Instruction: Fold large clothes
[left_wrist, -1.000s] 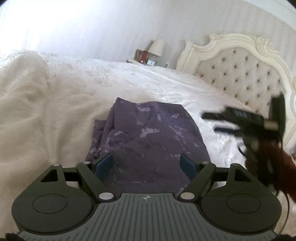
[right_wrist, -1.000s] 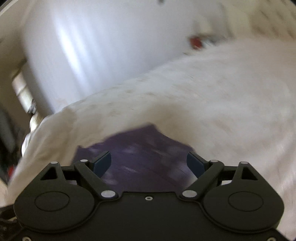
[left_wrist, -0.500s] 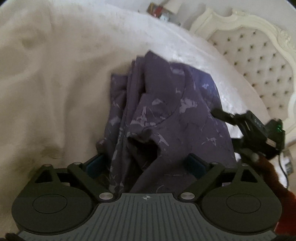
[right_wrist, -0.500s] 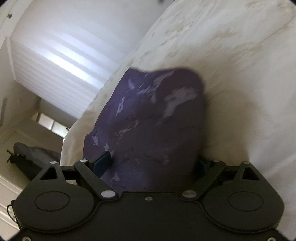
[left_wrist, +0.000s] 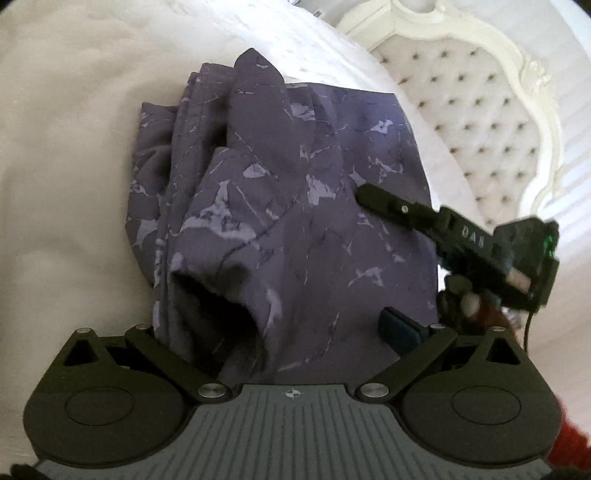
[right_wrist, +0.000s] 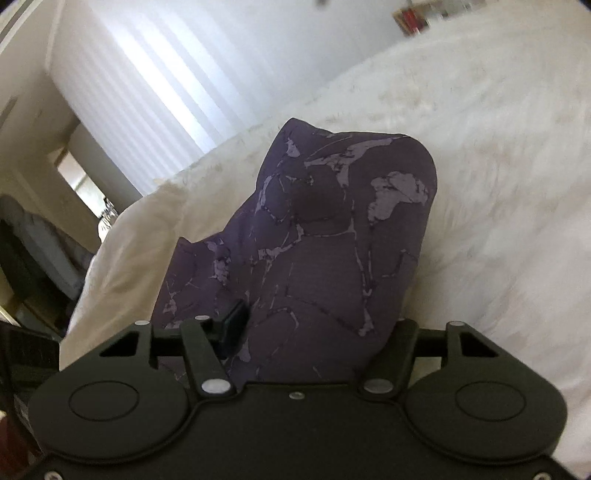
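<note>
My right fingers (right_wrist: 236, 325) have narrowed onto the garment (left_wrist: 280, 206) since a moment ago and now pinch it; my left fingers (left_wrist: 397, 326) stay apart, cloth between them. It lies bunched on the bed (left_wrist: 66, 184), so lifting to spread comes next

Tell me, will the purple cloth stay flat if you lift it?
Probably not. The purple cloth lies bunched in soft folds on the bed, so it likely flops and sags. It looks thin, so probably light.

white bedspread (left_wrist: 66, 155) | tufted headboard (left_wrist: 480, 122) | window blinds (right_wrist: 155, 85)
</note>
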